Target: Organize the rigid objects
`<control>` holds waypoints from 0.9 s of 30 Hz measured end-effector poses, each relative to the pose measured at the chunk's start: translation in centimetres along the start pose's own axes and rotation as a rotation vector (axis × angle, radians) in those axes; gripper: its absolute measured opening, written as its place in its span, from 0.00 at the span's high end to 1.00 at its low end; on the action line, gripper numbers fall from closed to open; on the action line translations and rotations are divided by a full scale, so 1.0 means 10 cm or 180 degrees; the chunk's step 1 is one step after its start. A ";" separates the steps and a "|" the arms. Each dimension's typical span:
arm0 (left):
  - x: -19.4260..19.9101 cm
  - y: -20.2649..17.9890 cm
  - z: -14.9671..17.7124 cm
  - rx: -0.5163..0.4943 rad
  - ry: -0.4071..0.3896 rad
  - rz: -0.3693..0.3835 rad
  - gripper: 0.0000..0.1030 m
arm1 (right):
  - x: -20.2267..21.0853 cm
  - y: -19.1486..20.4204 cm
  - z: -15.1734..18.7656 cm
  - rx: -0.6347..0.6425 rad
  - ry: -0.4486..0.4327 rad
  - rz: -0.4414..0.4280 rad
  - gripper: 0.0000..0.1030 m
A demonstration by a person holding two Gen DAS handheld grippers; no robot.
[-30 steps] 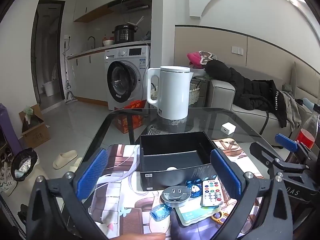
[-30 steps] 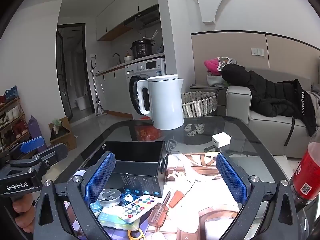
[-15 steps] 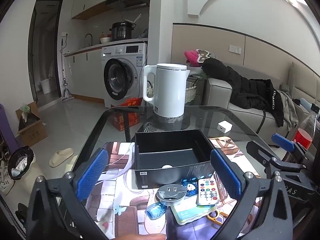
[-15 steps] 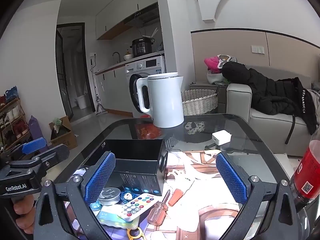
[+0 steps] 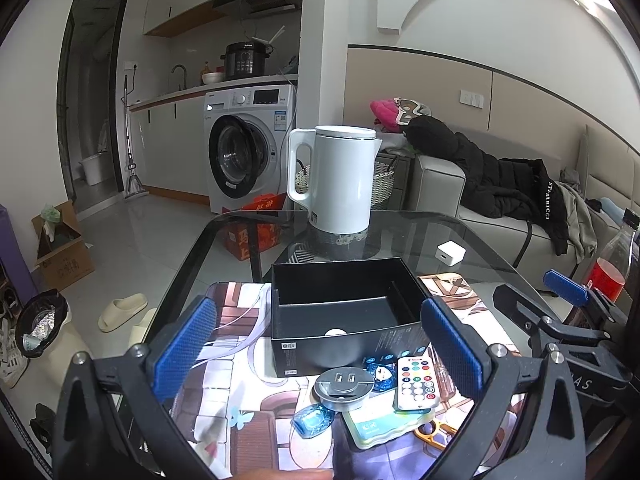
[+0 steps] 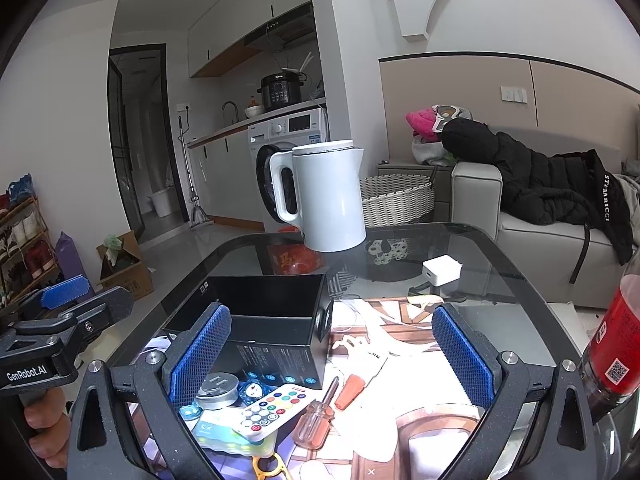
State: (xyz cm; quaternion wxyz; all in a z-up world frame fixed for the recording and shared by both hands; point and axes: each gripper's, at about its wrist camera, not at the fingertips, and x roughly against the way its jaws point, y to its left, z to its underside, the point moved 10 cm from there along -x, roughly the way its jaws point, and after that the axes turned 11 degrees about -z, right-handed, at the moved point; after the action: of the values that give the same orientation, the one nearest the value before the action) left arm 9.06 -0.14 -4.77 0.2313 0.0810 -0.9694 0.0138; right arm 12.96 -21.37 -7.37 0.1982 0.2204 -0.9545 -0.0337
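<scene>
Both grippers hover with jaws spread wide and nothing between them: the left gripper (image 5: 318, 350) and the right gripper (image 6: 330, 354) face the clutter at the near edge of the glass bench (image 5: 400, 236). An open black box (image 5: 340, 312) sits just behind a small heap: a round metal puck (image 5: 343, 385), a white remote (image 5: 417, 378) with coloured buttons lying on a pale flat case (image 5: 384, 424), and a screwdriver (image 6: 316, 416) to the right. The step in hand appears to be choosing a first piece to lift into the box. The remote looks easiest; closing across its narrow width, near the middle, should keep it level. A low, slow descent would avoid nudging the puck touching the box wall. A white kettle (image 5: 340, 184) stands well behind, clear of the work.
</scene>
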 end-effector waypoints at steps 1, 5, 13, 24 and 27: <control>0.00 0.00 0.00 -0.0002 0.0002 0.0001 0.00 | 0.00 0.00 0.00 0.0005 0.0002 0.0002 0.00; -0.02 -0.02 0.01 -0.0010 0.0012 0.0003 0.00 | 0.00 -0.01 0.00 0.0001 0.0000 0.0003 0.00; -0.03 -0.01 0.02 -0.0002 0.0044 0.0002 0.00 | 0.00 0.00 0.00 -0.0003 0.0003 -0.0001 0.00; -0.06 -0.02 0.06 -0.0011 0.0135 0.0005 0.00 | -0.04 -0.01 0.05 -0.0011 0.0030 -0.0001 0.00; -0.06 -0.03 0.06 -0.0012 0.0140 0.0006 0.00 | -0.05 -0.02 0.08 -0.0025 0.0049 0.0000 0.00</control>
State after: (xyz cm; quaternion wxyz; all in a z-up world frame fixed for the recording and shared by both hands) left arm 9.42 -0.34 -5.56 0.2527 0.0794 -0.9642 0.0139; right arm 13.16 -21.38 -8.29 0.2064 0.2199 -0.9528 -0.0357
